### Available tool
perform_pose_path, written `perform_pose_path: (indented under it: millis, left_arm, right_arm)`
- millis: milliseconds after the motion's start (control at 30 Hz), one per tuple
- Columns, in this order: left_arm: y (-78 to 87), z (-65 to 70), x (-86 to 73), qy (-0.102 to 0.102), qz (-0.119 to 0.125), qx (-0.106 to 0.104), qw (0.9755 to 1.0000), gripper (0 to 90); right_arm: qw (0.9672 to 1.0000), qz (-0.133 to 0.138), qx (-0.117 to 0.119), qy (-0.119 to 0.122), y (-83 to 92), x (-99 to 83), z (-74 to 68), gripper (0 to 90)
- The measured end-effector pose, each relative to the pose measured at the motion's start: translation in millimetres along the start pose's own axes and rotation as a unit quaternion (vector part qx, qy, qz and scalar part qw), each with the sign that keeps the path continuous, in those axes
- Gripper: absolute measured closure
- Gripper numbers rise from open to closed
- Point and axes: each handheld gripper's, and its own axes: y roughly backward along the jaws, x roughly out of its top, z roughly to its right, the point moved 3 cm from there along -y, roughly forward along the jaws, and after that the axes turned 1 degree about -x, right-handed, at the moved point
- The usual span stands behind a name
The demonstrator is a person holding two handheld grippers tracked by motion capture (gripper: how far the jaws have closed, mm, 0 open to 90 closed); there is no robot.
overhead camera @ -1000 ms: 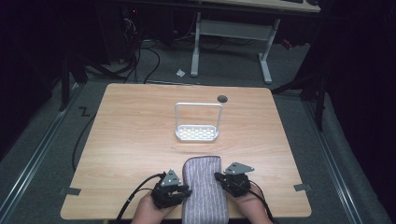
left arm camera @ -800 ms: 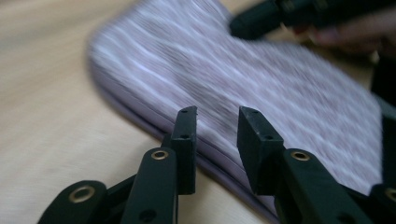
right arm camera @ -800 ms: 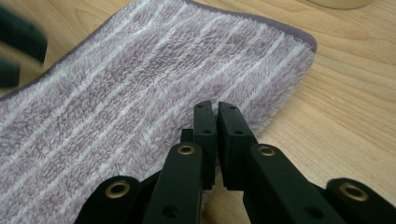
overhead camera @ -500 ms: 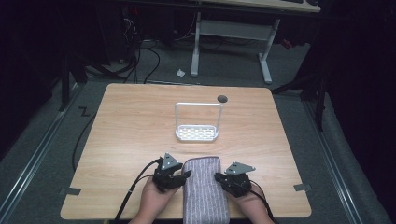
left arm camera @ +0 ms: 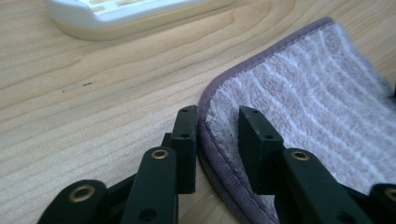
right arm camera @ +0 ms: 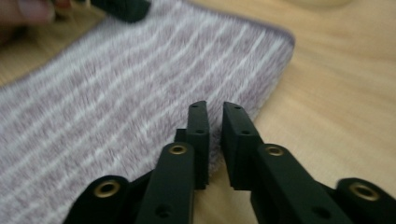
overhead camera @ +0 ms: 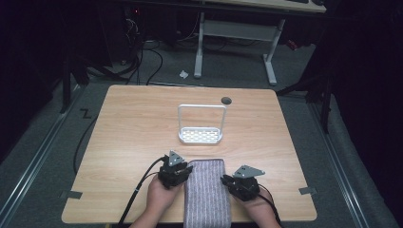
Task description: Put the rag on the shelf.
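The left gripper now sits farther up the table than it did a second ago, having crept forward along the left edge of the striped towel in two small steps. It is nearer the towel's far left corner, and its jaws stand apart astride the towel's hem, one jaw on the wood, the other over the pile. The person's left hand shows more of itself above the table's near edge as it follows. The right gripper is also a little farther forward on the towel's right side, its jaws almost together at the towel's edge.
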Motion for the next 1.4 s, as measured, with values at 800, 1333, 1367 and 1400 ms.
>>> perform_pose_path:
  millis: [800,1333,1367,1400]
  left_arm:
    - [-2.3,9.1,-1.3,-0.002,-0.006,-0.015,0.9999,80.3]
    - [11.9,23.0,-1.8,-0.025,0.067,0.004,0.9975,81.2]
    - [11.9,23.0,-1.8,-0.025,0.067,0.004,0.9975,81.1]
    - [14.0,24.7,-1.5,-0.028,0.076,0.005,0.9967,81.0]
  right_arm:
    - [0.9975,-0.007,-0.053,-0.046,-40.0,17.7,13.4,78.9]
    - [0.992,0.081,-0.093,-0.024,-16.0,21.5,-2.7,83.8]
    - [0.992,0.081,-0.093,-0.024,-16.0,21.5,-2.7,83.8]
    - [0.9902,0.099,-0.096,-0.023,-11.7,22.6,-4.7,83.8]
